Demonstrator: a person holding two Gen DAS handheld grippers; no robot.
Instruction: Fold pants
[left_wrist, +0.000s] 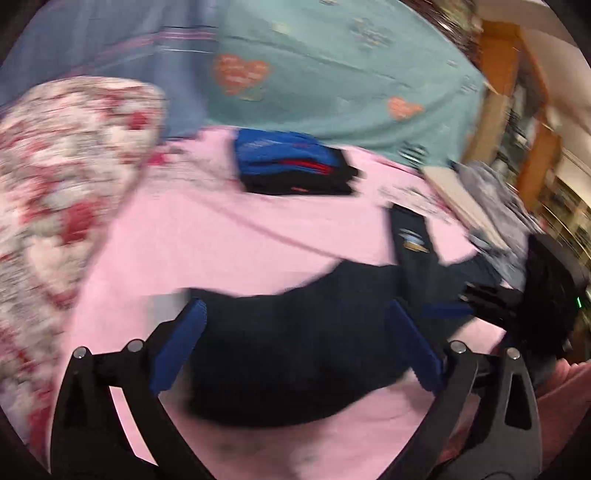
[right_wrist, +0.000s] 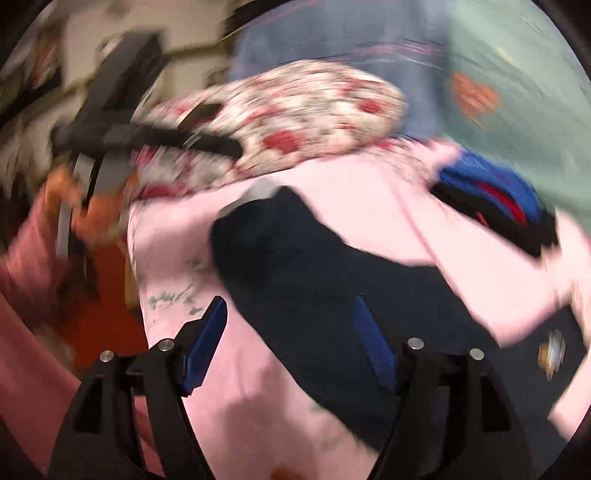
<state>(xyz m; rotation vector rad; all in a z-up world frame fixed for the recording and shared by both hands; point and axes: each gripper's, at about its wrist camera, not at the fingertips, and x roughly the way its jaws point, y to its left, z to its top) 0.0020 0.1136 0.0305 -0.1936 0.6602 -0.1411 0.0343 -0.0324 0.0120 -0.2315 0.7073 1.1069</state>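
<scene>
Left wrist view: dark navy pants (left_wrist: 288, 332) lying limp on the pink sheet (left_wrist: 229, 236), bunched into a low mound toward its near edge, one part with a small crest trailing off to the right. Soft, light cloth by the look of it, likely to sag and slide rather than hold a crease; best pinched at an outer edge or a corner of the fold, probably at the waistband or a hem, though neither could be told apart through the blur. Left gripper (left_wrist: 295, 343) spread wide above the mound, blue pads either side, pressing on nothing, angled downward. Right wrist view: right gripper (right_wrist: 291, 350) likewise parted and empty, one pad over bare sheet, the other over dark cloth, not seen to touch it, tilted downward. Farther back on the sheet, a folded stack of blue, red and black clothes (left_wrist: 295, 166), well apart from the pants. At the left edge, a red-and-white floral quilt (left_wrist: 62, 177); beyond, a teal cover with orange hearts (left_wrist: 332, 74). Much of both views smeared.
</scene>
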